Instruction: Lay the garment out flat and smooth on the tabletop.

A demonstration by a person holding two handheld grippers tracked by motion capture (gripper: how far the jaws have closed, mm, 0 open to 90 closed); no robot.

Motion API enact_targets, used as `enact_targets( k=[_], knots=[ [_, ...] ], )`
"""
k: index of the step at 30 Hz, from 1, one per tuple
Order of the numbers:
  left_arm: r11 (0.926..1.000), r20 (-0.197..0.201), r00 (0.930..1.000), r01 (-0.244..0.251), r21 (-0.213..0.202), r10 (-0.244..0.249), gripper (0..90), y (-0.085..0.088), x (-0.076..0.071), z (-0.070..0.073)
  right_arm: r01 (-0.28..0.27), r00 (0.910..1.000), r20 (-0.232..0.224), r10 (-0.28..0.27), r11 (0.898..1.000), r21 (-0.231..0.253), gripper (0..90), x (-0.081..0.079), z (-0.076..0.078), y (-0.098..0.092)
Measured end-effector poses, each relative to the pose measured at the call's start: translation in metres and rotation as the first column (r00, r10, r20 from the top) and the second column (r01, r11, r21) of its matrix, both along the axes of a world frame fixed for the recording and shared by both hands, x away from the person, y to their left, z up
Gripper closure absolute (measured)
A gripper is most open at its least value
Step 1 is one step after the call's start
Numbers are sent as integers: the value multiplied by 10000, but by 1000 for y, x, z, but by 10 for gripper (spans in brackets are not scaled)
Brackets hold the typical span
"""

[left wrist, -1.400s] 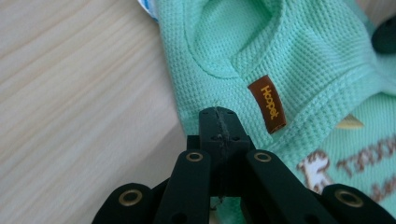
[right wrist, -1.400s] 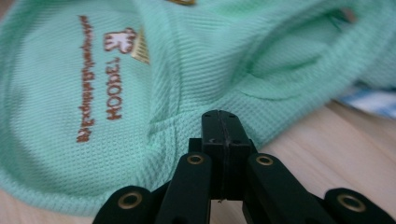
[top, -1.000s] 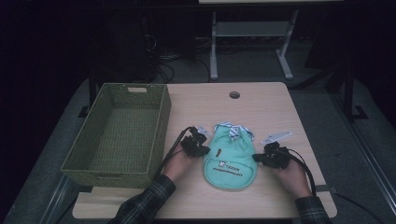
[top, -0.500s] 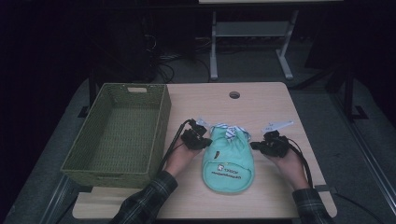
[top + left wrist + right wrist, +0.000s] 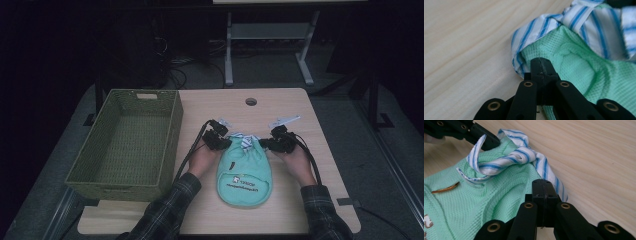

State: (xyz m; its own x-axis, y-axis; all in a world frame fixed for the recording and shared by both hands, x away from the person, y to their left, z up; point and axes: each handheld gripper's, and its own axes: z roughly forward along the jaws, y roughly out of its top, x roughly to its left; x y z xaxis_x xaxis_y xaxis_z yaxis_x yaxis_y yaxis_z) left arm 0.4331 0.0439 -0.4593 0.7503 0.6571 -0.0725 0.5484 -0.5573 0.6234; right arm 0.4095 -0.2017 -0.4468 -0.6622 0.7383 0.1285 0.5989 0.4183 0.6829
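Grippers both clamped on the mint-green bib (image 5: pixel 244 172) at mid-table: left gripper (image 5: pixel 223 143) and right gripper (image 5: pixel 266 145) each pinch a top corner by its striped ties (image 5: pixel 245 139). Folding step, I'd judge; next, carry it toward the wicker basket (image 5: pixel 150 98) along the left edge.

Hidden edges and unreadable print

In the high view, the print on the green bag (image 5: pixel 244 172) is too small to read, and the person's sleeves run off the frame at 6 o'clock. In the left gripper view, the left gripper (image 5: pixel 541 68) covers the cloth edge it pinches, and the striped trim (image 5: pixel 584 22) blurs and is cut off toward 1 o'clock. In the right gripper view, the right gripper (image 5: pixel 543 190) hides its pinched edge too; the bag's print is cropped at 8 o'clock.
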Motion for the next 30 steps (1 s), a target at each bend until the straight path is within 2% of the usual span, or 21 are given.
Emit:
enact_targets(
  k=[3, 7, 9, 11, 12, 15, 16, 17, 18, 21, 24, 30],
  knots=[
    [10000, -40, 10000, 71, -46, -72, 897, 2, 1, -1, 12, 9998, -181, -17, 9996, -275, 900, 3, -8, 2],
    [9998, 39, 9999, 159, 99, -159, 897, 1, 0, 0, -56, 9993, -365, 50, 9999, -150, 900, 6, -16, 3],
    [9997, 79, 9998, 201, 107, -202, 898, 1, 0, -1, -145, 9992, -366, 133, 9994, -318, 900, 8, -20, 7],
    [9997, 91, 9997, 224, 79, -225, 898, 1, 0, -1, -96, 9998, -158, 87, 9985, -541, 900, 8, -19, 9],
    [9997, 89, 9997, 242, 83, -243, 898, 1, 0, -1, -62, 10000, 2, 62, 9961, -886, 900, 8, -18, 9],
    [9996, 93, 9995, 290, 75, -291, 899, 1, 0, -1, 71, 9998, 185, -50, 9931, -1170, 900, 9, -17, 6],
    [9995, 82, 9995, 305, 105, -306, 899, 2, 1, -1, 151, 9997, 234, -123, 9918, -1267, 900, 9, -17, 5],
    [9996, 56, 9996, 283, 37, -284, 899, 2, 1, -1, 290, 9990, 392, -231, 9868, -1590, 900, 9, -17, 4],
    [9995, 29, 9995, 324, 69, -324, 899, 3, 1, -1, 463, 9983, 427, -398, 9854, -1640, 900, 9, -17, 0],
    [9995, 19, 9995, 313, 49, -313, 899, 3, 1, -1, 518, 9987, 46, -516, 9931, -1053, 900, 11, -18, -8],
    [9996, -71, 9996, 260, -57, -260, 898, 4, 2, -1, 447, 9990, 121, -436, 9925, -1133, 900, 11, -18, -6],
    [9982, -284, 9994, 168, -573, -184, 896, 10, 2, 2, 435, 9989, 170, -427, 9977, -524, 900, 6, -8, -10]
  ],
)
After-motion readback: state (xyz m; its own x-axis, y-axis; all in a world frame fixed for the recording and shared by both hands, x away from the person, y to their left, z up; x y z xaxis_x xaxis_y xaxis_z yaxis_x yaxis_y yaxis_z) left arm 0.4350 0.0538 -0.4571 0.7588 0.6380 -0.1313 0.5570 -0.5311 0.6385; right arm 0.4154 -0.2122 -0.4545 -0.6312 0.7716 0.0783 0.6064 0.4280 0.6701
